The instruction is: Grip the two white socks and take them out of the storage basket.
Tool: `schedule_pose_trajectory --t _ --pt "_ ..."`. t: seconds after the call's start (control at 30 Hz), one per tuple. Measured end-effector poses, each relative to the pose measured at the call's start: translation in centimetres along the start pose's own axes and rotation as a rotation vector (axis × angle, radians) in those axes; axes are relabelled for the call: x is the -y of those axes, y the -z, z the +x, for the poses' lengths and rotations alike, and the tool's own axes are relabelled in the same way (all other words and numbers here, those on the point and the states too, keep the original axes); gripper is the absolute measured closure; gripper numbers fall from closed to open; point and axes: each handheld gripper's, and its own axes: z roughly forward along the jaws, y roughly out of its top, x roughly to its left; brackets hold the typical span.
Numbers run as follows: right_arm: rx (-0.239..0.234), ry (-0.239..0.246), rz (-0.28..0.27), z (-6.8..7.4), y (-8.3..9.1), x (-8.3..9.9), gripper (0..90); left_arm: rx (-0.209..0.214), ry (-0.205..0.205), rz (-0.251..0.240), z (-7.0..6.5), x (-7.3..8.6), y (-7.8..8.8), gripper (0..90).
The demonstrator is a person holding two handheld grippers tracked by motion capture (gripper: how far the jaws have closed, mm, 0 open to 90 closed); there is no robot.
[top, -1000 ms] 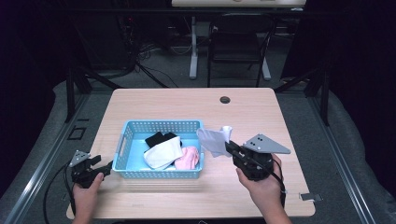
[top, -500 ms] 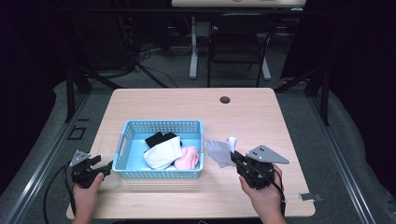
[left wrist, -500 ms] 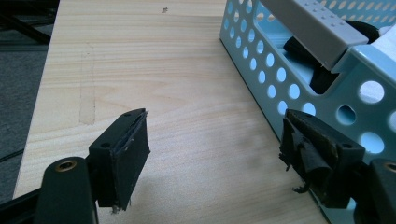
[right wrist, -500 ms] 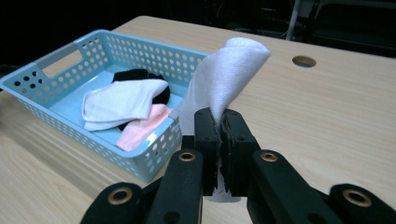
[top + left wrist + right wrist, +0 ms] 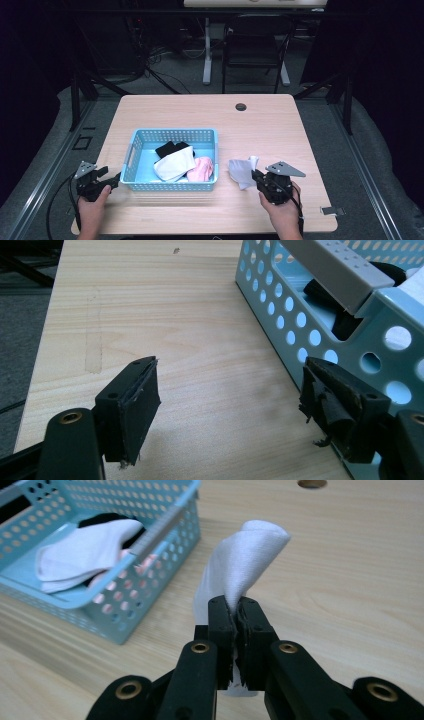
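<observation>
Since a second ago, right gripper (image 5: pixel 256 176) has dropped from above the basket (image 5: pixel 172 184) rim down to the desk (image 5: pixel 280 125), carrying the white cloth (image 5: pixel 241 172). Cloth now rests on the desk just right of the basket, jaws clamped on its near edge. Left gripper (image 5: pixel 111 180) hasn't moved, jaws apart, empty, beside the basket's left end. Step looks like: lay out item pulled from basket. Next: release, back off without dragging the cloth.
</observation>
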Motion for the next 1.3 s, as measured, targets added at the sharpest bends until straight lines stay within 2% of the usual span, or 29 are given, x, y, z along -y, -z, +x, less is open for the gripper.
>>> schedule_pose_trajectory --t 0.07,0.17,0.33,0.43,0.63,0.8,0.9,1.03,1.17,1.3 --pt "0.025 -0.018 0.01 -0.9 -0.5 0.4 86.0 0.001 0.0 0.0 0.0 0.0 0.0 23.5" --pt "0.044 -0.085 0.037 -2.7 -1.2 1.3 86.0 0.001 0.0 0.0 0.0 0.0 0.0 23.6" --pt "0.074 -0.161 0.065 -5.0 -2.0 2.2 85.8 0.001 -0.001 0.0 0.0 0.0 0.0 23.5" --pt "0.084 -0.176 0.07 -5.5 -2.3 2.5 85.6 0.001 -0.001 -0.001 0.0 0.0 0.0 23.6" --pt "0.11 -0.181 0.098 -6.4 -3.0 3.1 83.7 0.002 0.0 -0.001 0.0 0.0 0.0 23.6" --pt "0.119 -0.199 0.082 -6.7 -3.0 3.4 78.2 0.002 0.003 -0.004 0.0 0.0 0.0 23.6" --pt "0.131 -0.184 0.058 -6.7 -2.7 3.4 74.4 0.003 0.003 -0.004 0.0 0.0 0.0 23.6" --pt "0.159 -0.168 0.014 -6.4 -2.2 3.1 64.1 0.004 0.005 -0.005 0.0 0.0 0.0 23.5" --pt "0.148 -0.109 -0.021 -5.5 -1.8 2.3 55.2 0.004 0.005 0.001 0.0 -0.1 0.1 23.5" --pt "0.113 -0.108 -0.053 -4.8 -1.4 1.4 49.6 0.005 0.006 -0.003 0.0 0.0 0.0 23.5"
